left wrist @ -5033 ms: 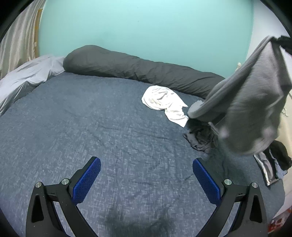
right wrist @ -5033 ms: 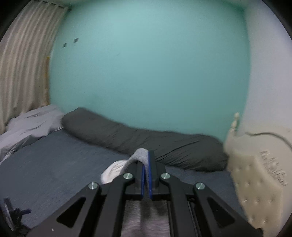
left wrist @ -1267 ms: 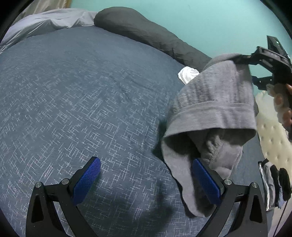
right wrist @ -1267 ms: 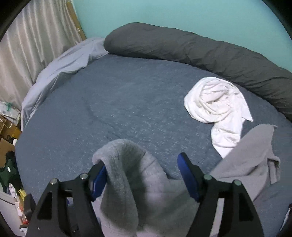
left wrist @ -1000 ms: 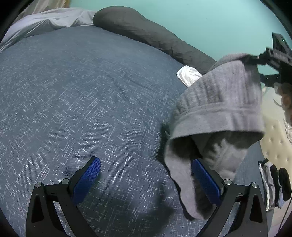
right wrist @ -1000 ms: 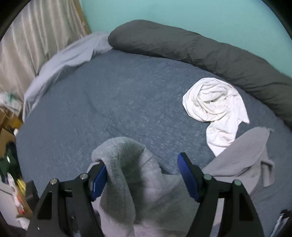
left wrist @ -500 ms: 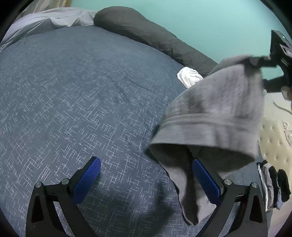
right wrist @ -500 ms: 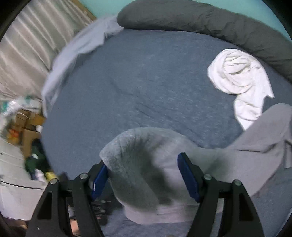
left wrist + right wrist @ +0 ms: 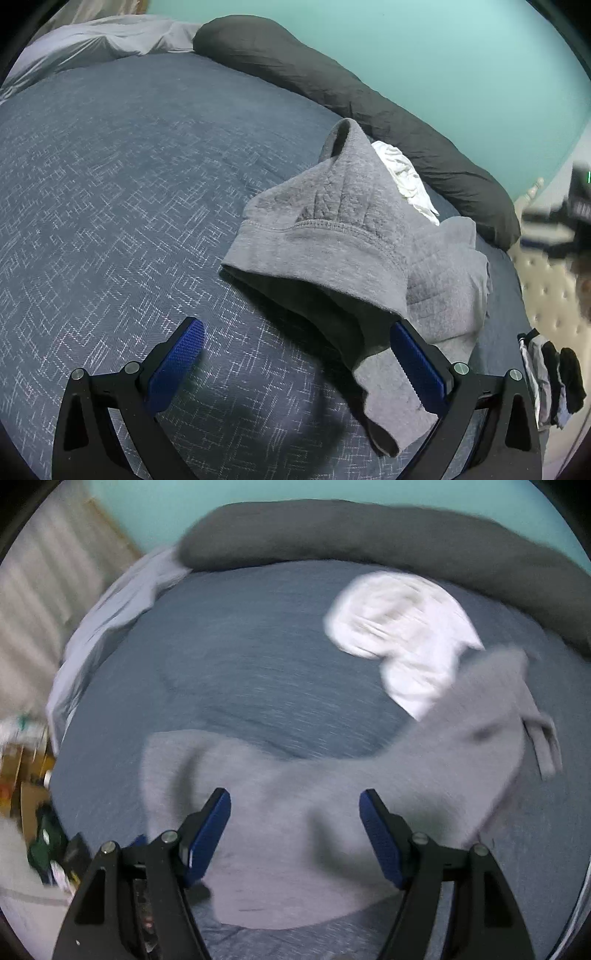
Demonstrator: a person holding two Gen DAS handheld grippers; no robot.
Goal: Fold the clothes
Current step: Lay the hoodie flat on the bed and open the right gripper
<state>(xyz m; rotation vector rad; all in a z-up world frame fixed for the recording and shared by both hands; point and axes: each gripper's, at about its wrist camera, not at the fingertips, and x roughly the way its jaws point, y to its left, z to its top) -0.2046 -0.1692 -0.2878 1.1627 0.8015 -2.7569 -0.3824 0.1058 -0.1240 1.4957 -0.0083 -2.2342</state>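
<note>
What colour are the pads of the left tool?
Blue, with a fine ribbed texture; the pads show best in the left wrist view.

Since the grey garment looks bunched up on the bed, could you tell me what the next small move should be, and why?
Probably close the left gripper on the edge of the grey garment lying against its right jaw, to pull it flat. The garment sits crumpled on the blue bedspread, both grippers have open jaws, and the right gripper hovers over it, gripping nothing.
</note>
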